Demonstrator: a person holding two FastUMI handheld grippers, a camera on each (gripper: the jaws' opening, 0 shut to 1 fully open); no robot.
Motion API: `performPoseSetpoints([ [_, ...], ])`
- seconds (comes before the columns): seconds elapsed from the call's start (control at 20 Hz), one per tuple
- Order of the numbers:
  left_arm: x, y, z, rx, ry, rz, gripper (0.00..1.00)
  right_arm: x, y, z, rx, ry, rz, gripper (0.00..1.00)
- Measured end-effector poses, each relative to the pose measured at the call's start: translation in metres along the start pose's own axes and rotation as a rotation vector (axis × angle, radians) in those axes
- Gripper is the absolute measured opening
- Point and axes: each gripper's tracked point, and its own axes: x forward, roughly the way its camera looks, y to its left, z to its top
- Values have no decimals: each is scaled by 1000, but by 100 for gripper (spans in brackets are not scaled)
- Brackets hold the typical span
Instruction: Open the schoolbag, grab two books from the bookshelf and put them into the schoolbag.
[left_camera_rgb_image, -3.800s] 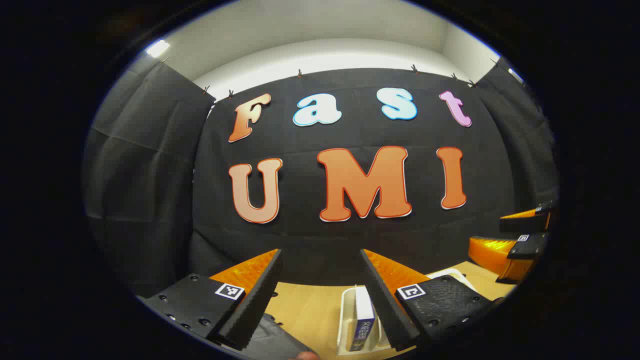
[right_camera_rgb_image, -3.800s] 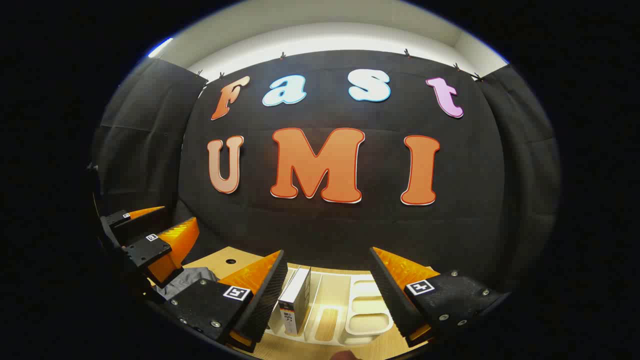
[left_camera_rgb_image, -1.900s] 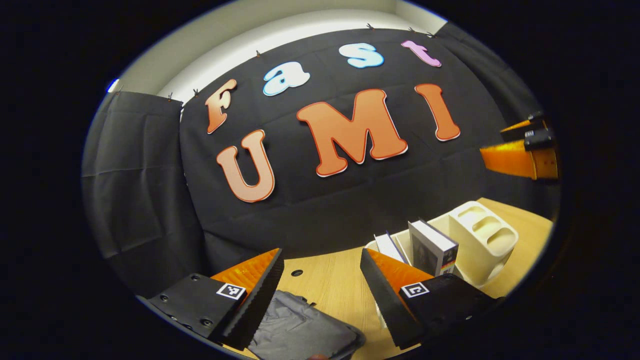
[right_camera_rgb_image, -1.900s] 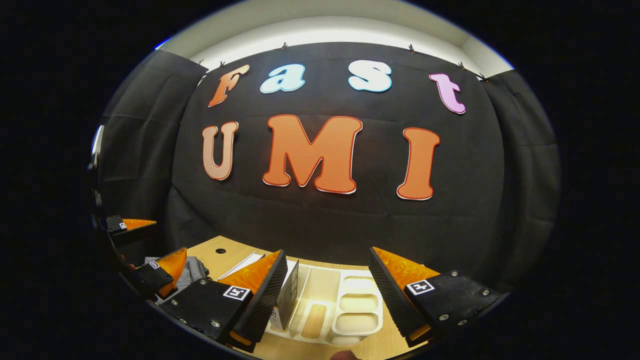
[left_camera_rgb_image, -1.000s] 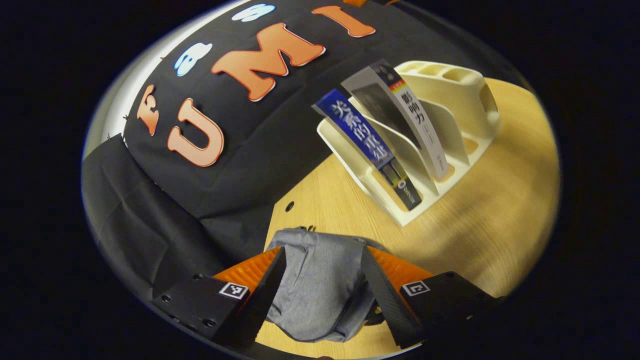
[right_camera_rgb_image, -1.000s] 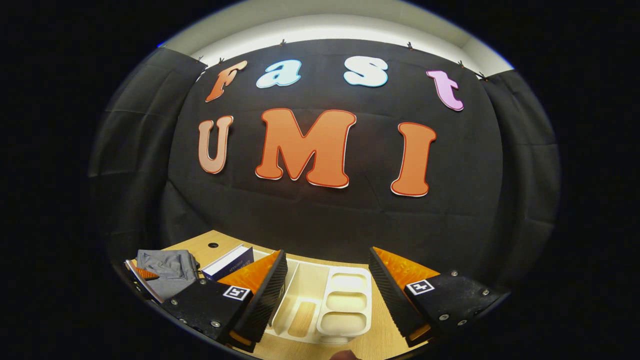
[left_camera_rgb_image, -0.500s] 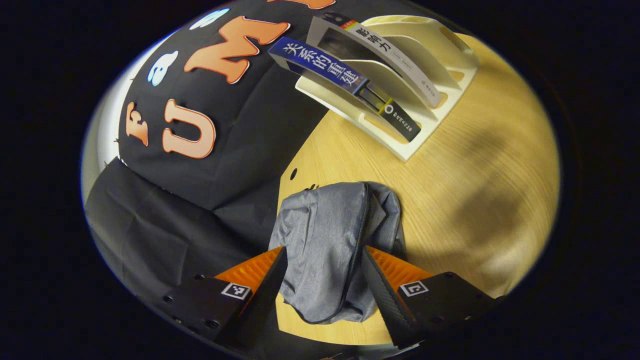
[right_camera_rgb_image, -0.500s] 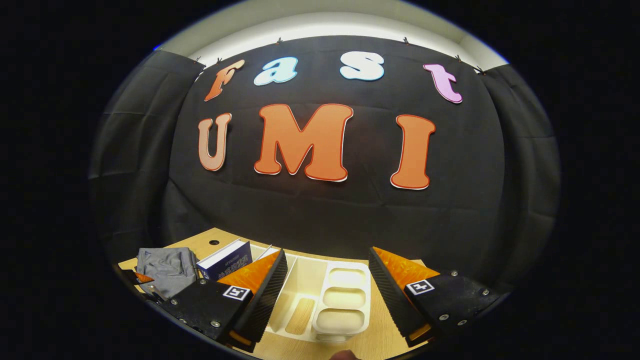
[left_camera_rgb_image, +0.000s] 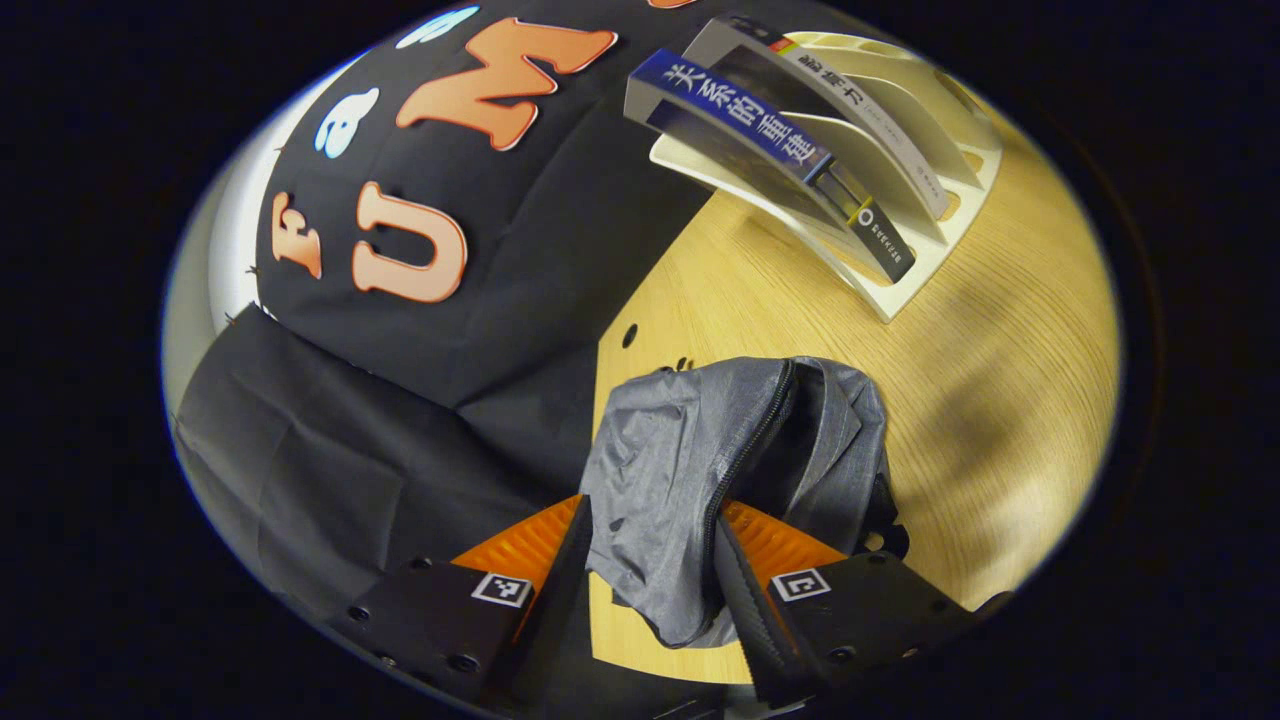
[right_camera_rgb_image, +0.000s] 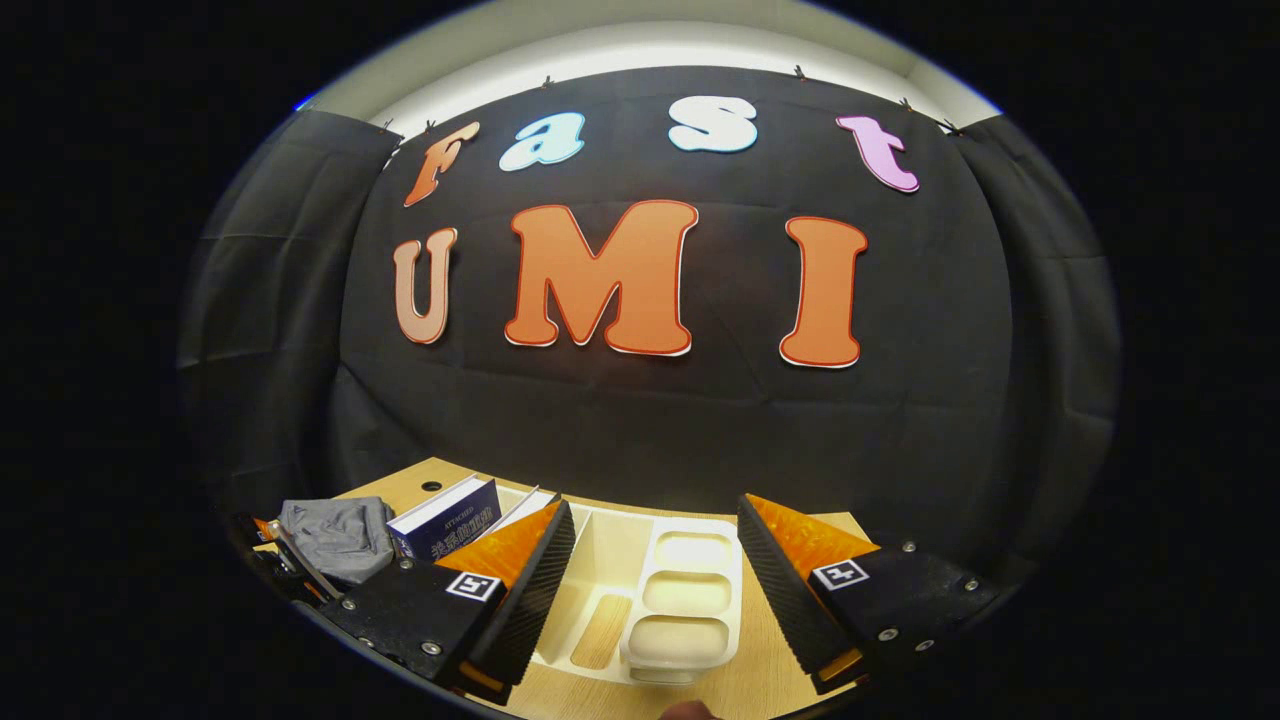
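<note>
The schoolbag (left_camera_rgb_image: 690, 470) is soft grey woven cloth, matt and creased, with a dark toothed zip along its edge, and it lies on a desk (left_camera_rgb_image: 1000, 380) of pale, smooth wood grain with a faint sheen. The bookshelf (left_camera_rgb_image: 940, 250) is smooth cream plastic, and the blue book (left_camera_rgb_image: 760, 140) in it has a glossy paper cover. The left hand-held gripper (left_camera_rgb_image: 648, 580) has ribbed translucent orange plastic fingers (left_camera_rgb_image: 520, 550) faced with rough black pads on matt black bodies.

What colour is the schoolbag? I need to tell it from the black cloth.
Grey fabric with a dark zipper; the schoolbag shows best in the left gripper view.
</note>
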Motion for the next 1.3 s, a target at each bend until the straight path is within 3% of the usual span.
performPoseSetpoints([
  [0.2,24,-19,-4,-108,19,-167,50,4,20,-2,-34,34,9,97],
  [0.25,28,-22,-5,-120,20,-208,36,6,26,-1,-52,40,4,97],
  [0.35,29,-32,-5,-130,20,-321,23,10,41,-3,-75,67,-15,97],
  [0.4,31,-34,-5,-138,17,-380,12,12,51,-5,-76,88,-21,97],
  [0.65,32,-25,-2,-125,-37,-629,8,33,112,-2,-55,186,-45,97],
  [0.85,35,-3,3,-79,-101,-777,6,50,149,3,-71,250,-86,98],
  [1.15,41,47,13,-68,-139,-947,6,77,181,-9,-25,415,-110,98],
  [1.3,48,70,17,-52,-141,-979,6,85,190,-19,13,512,-90,98],
])
